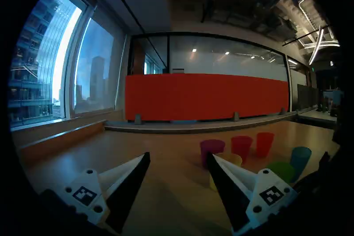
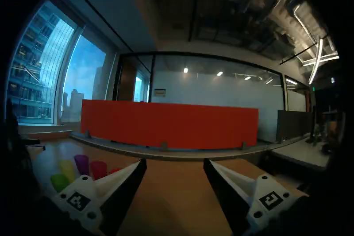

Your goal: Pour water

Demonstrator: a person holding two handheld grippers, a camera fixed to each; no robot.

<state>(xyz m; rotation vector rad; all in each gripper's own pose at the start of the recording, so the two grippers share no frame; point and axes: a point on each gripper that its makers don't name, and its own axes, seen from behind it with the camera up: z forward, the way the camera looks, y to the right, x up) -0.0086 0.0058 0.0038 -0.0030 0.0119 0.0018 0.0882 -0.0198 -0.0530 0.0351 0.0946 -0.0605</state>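
Orange partition (image 1: 203, 96) behind colored cups (image 1: 241, 146)

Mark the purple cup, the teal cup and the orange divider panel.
Purple plastic cup (image 1: 212, 146), left gripper view, on its side wall.
Teal plastic cup (image 1: 301, 158), left gripper view, on its side wall.
Orange divider panel (image 1: 203, 96), left gripper view, on its flat front.

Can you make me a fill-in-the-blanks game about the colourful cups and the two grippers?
1. In the left gripper view, ____ cups stand on the table.
2. The leftmost cup there is ____.
3. The half-hidden cup behind a finger of the left gripper is ____.
4. The right gripper is ____, with nothing between its fingers.

Missing words: six; purple; yellow; open.
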